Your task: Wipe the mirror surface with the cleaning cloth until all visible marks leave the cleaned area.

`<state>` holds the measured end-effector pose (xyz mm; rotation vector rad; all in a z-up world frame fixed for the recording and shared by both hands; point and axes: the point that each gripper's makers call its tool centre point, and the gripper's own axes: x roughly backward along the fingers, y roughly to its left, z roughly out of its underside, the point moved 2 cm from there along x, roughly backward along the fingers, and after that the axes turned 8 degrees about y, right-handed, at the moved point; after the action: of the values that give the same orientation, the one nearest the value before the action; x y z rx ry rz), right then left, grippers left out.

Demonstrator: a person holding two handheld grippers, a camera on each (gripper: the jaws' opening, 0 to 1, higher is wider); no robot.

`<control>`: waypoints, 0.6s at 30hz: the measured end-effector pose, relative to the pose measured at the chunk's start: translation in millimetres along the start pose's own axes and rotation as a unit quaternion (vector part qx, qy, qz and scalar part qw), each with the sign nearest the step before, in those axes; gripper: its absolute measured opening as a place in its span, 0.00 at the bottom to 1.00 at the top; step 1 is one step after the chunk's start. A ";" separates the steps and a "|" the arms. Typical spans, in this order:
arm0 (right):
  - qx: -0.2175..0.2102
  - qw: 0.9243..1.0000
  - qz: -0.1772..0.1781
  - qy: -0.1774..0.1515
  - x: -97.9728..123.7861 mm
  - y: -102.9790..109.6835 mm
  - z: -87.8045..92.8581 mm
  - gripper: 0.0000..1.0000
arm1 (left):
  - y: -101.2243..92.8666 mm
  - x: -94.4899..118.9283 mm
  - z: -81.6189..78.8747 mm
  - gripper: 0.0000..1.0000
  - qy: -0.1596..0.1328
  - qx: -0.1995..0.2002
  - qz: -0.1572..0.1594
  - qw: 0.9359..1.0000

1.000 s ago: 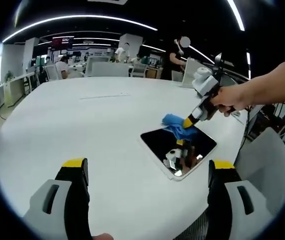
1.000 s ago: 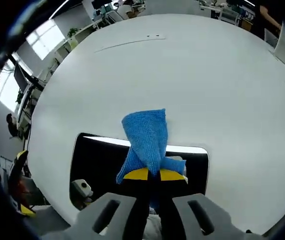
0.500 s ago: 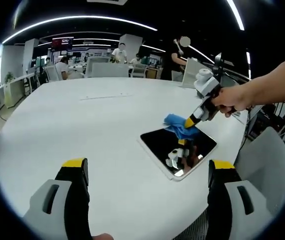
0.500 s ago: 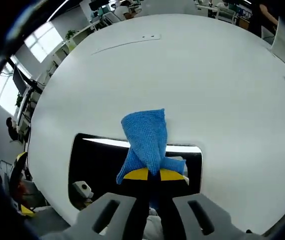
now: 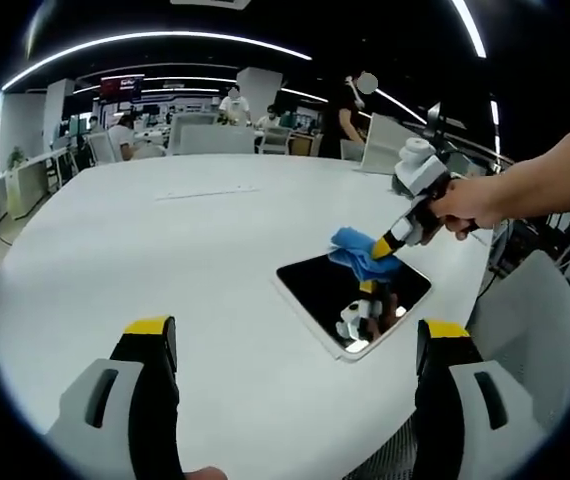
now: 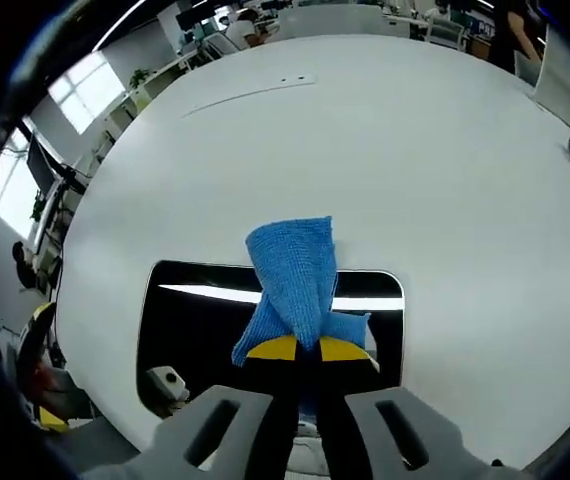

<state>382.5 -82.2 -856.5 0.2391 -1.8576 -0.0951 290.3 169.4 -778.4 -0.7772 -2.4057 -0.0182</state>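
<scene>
**Mirror wipe, cloth at the far edge: handling entry**

Item: mirror (image 5: 355, 297), flat rectangular pane with a pale border, lying on the white bench (image 5: 165, 240) near the edge closest to the person. Its dark face reflects ceiling lights and the tool above it.

Item: cleaning cloth (image 6: 293, 278), blue, bunched. Pinched at its near end; the loose end fans forward across the mirror's far border and onto the bench, as the right gripper view shows.

Right gripper (image 6: 298, 349): jaws closed together, clamping the cloth between the yellow tips. In the left gripper view it stands tilted over the mirror's far corner, held by a hand (image 5: 462, 203).

Left gripper (image 5: 295, 345): jaws wide apart, holding nothing, hanging above the bench short of the mirror.

Marks: none can be made out on the glass at this size; reflections may hide them.

Handling judgement: keep the clamp firm so the cloth does not slip. Press the bunched part flat to the glass, not merely the trailing end. Draw in overlapping passes from the far border toward the near one, covering the corners. An unbraced pane may slide; the free gripper could steady its border.
</scene>
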 end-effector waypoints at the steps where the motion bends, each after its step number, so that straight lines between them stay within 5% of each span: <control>1: -0.001 1.000 0.000 0.000 0.2 -0.1 1.2 0.00 | -1.0 -0.4 0.3 0.99 0.000 0.000 0.001 1.000; 18: -0.015 1.000 -0.012 0.001 12.9 6.0 28.5 0.00 | -4.5 2.7 -1.0 0.99 -0.004 -0.013 -0.001 1.000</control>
<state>351.1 -80.7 -851.8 0.2405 -1.8510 -0.1387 286.7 166.9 -775.4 -0.7871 -2.4185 -0.0469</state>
